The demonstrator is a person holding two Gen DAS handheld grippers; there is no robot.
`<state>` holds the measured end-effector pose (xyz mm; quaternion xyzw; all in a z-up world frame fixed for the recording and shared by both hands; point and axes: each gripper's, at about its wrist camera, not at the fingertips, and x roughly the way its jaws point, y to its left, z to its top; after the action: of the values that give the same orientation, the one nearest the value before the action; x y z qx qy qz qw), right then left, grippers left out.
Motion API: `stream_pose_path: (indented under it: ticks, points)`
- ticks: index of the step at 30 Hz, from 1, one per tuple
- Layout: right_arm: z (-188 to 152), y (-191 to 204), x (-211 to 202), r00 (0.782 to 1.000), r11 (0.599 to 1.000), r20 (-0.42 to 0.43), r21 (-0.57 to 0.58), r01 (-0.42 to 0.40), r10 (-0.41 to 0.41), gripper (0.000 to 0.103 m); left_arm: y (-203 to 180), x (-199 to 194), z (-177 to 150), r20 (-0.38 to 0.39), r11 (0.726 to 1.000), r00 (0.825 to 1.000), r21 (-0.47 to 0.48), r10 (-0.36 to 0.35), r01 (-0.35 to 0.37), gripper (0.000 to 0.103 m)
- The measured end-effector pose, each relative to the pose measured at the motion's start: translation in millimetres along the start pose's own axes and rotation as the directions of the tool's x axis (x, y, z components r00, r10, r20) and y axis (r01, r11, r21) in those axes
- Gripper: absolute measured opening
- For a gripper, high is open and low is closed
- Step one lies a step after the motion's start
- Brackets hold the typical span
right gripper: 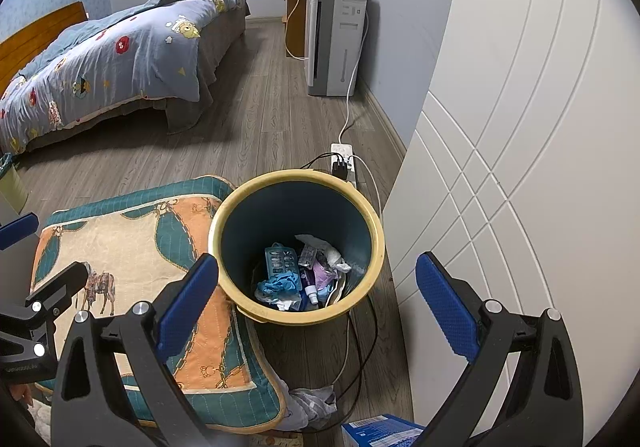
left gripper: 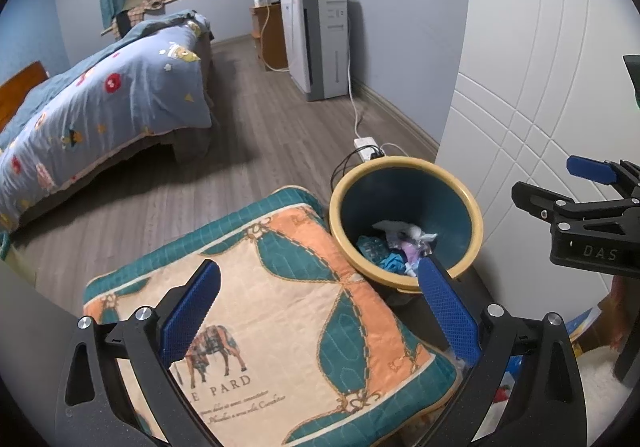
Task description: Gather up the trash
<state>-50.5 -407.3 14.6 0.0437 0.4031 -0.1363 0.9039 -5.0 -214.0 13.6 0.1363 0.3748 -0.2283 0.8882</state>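
A round trash bin [right gripper: 294, 321] with a yellow rim and dark teal inside stands on the wood floor by the white door; it also shows in the left wrist view [left gripper: 400, 165]. Inside lie crumpled tissues [right gripper: 330, 253], a blue blister pack [right gripper: 280, 261], a blue glove [right gripper: 278, 285] and a small tube [right gripper: 312, 293]. My right gripper [right gripper: 318, 301] is open and empty, hovering just above the bin. My left gripper [left gripper: 320, 309] is open and empty over a patterned cushion [left gripper: 280, 327], left of the bin. The right gripper also shows in the left wrist view [left gripper: 580, 215].
The cushion [right gripper: 132, 247] sits against the bin's left side. A power strip [right gripper: 344, 161] with cables lies behind the bin. A white door [right gripper: 520, 127] stands to the right. A bed [right gripper: 120, 59] is far left, an air purifier [right gripper: 336, 39] at the back. A blue box [right gripper: 380, 433] and a crumpled cloth [right gripper: 314, 405] lie on the floor near me.
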Motion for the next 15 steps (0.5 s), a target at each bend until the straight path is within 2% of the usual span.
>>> stream_pose_path:
  ticks: [15]
  points:
    - [0.6, -1.7, 0.0, 1.0, 1.0, -0.001, 0.004, 0.001, -0.001, 0.097, -0.8, -1.2, -0.1, -0.001, 1.0, 1.0, 0.001, 0.0, 0.0, 0.098]
